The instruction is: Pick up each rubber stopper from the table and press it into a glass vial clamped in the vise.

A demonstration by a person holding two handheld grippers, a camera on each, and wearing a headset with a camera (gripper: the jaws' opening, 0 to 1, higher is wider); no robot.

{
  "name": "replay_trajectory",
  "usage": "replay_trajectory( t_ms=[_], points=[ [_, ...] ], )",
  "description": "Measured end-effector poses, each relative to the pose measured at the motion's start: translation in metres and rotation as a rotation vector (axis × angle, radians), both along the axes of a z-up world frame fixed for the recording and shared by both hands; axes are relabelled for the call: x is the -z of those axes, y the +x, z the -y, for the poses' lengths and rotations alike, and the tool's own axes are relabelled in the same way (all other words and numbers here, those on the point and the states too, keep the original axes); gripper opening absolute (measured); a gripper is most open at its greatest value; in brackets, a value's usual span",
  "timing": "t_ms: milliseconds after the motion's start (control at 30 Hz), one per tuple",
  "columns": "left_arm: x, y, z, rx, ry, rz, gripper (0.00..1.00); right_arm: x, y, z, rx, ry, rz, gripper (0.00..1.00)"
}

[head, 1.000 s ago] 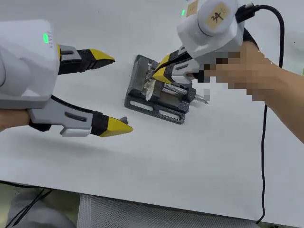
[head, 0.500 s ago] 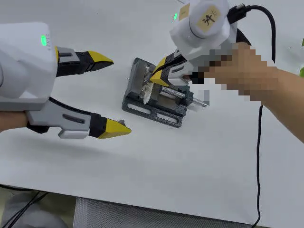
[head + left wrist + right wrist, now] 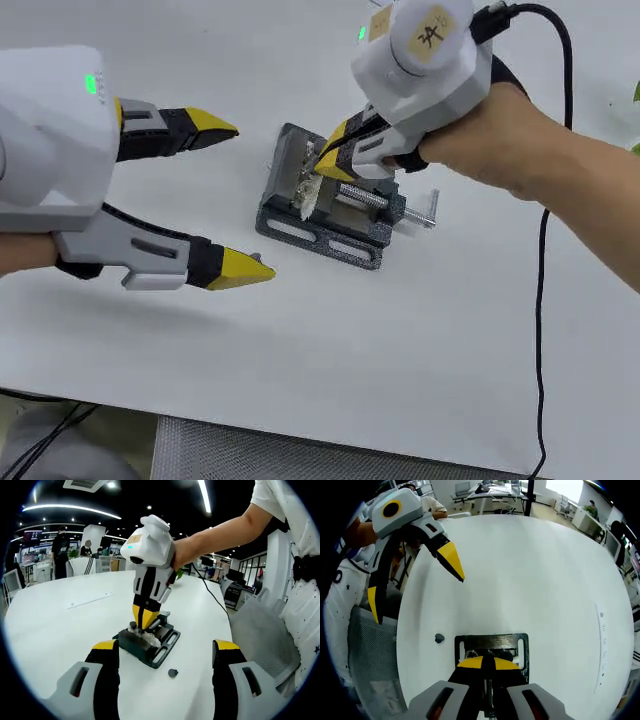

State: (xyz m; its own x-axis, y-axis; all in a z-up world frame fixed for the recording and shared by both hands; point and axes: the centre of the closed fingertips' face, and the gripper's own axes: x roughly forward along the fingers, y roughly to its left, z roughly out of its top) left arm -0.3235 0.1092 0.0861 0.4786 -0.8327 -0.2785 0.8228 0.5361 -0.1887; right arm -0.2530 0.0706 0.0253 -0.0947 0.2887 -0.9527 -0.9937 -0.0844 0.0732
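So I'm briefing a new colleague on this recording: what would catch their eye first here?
The right tool, jaws closed together, points its yellow tips down into the dark vise in the middle of the white table. The left tool hangs wide open off to one side, and one small dark rubber stopper lies loose on the table near the vise.

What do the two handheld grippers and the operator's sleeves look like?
Left gripper: white housing, green light, grey-and-black jaws ending in pointed yellow tips. Right gripper: same build, plus a round tan sticker with handwritten digits and a black cable from its rear. The person wears a white short sleeve.
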Motion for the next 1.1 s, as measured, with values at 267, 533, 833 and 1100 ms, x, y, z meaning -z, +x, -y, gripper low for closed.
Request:
replay_trajectory(
  t_ms=[267,533,833,1100],
  points=[
    [-0.0012,0.0016,0.0017,0.0,-0.008,0.004,0.74,0.0006,-0.0003,0.0004,-0.026,-0.024,0.004,0.0],
    [-0.0017,0.0029,-0.0002,-0.008,-0.009,0.006,0.74,0.0001,0.0004,0.0,-0.04,-0.034,0.008,0.0],
    [-0.0033,0.0037,-0.0008,-0.012,-0.011,0.009,0.73,0.0002,-0.0028,-0.001,-0.063,-0.037,0.023,0.0],
    [-0.0027,0.0036,0.0003,-0.01,-0.009,0.009,0.73,0.0009,-0.0014,-0.0017,-0.068,-0.038,0.023,0.0]
  ],
)
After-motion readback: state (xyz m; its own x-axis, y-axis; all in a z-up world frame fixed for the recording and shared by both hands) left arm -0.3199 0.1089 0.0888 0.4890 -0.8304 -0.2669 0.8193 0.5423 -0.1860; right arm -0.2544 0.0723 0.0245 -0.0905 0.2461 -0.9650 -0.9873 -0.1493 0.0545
